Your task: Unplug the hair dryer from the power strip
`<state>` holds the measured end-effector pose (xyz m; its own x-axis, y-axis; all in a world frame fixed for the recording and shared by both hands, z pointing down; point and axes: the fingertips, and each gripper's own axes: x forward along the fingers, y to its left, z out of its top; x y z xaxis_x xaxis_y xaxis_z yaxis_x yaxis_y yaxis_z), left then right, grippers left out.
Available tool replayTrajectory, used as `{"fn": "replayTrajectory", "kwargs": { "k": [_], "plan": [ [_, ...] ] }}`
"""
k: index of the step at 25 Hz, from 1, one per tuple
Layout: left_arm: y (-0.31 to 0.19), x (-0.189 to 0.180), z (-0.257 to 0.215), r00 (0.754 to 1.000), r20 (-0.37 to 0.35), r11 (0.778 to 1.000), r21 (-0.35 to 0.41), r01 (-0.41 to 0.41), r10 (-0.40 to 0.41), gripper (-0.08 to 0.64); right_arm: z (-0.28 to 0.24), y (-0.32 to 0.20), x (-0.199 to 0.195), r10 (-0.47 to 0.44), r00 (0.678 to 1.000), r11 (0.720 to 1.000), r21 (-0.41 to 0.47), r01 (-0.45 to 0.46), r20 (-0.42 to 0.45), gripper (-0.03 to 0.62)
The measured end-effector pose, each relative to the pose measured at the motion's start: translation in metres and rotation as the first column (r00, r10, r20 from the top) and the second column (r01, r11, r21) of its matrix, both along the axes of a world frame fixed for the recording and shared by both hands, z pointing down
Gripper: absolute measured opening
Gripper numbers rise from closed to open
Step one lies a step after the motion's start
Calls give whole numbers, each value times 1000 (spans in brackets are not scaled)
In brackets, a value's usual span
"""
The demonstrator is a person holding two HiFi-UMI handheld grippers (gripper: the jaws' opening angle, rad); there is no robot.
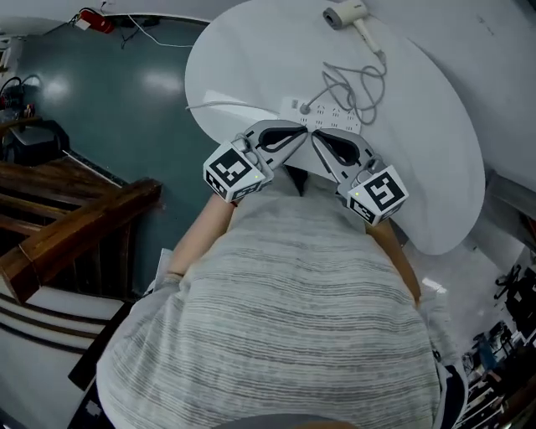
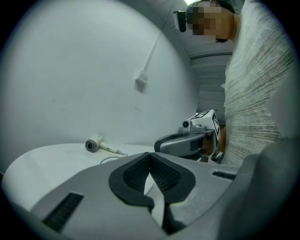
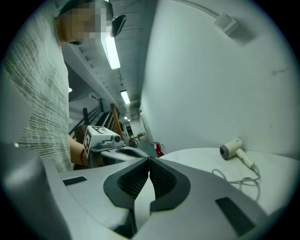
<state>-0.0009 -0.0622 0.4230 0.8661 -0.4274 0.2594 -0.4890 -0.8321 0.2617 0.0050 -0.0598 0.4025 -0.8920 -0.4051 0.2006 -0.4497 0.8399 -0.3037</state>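
**Jaws.** The left gripper (image 2: 150,155) has its pads pressed together tip to tip, with nothing between them. The right gripper (image 3: 149,161) is in the same condition: clenched and empty. In the head view the two sets of tips converge at the centre of the frame, just below the power strip (image 1: 328,118) and at the near edge of the table (image 1: 435,167). Whether either tip touches the strip cannot be determined.

**Task items.** The power strip lies on the white round table in the upper centre of the head view. The cord (image 1: 356,84) lies in a loose coil directly above the strip. It leads up to the hair dryer (image 1: 345,14), which lies on its side at the top of the frame, well apart from both grippers. A plug (image 1: 306,108) sits at the left end of the strip and appears fully seated.

**Progress.** No step of the task is complete. The dryer appears connected, and neither gripper holds the plug, the cord or the strip.

**Remaining.**
1. Open one gripper and close it on the plug.
2. Likely steady the strip with the other gripper.
3. Pull the plug clear of the socket.
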Motion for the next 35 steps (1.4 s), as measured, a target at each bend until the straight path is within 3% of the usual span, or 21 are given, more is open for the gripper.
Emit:
{"fn": "replayTrajectory", "kwargs": {
  "k": [5, 16, 29, 35],
  "plan": [
    [-12, -1, 5, 994, 20, 994, -3, -112, 112, 8, 4, -9, -1, 85, 996, 996, -16, -85, -31, 26],
    [-26, -5, 24, 961, 109, 966, 14, -259, 256, 16, 19, -27, -2, 191, 977, 980, -35, -195, -96, 26],
    [-26, -4, 68, 902, 253, 933, -6, -360, 350, 247, 34, -26, -5, 206, 967, 974, -61, -217, -148, 26],
    [-28, -4, 104, 842, 394, 917, -4, -398, 368, 313, 38, -25, -9, 196, 966, 975, -68, -209, -170, 26]
  ]
}}
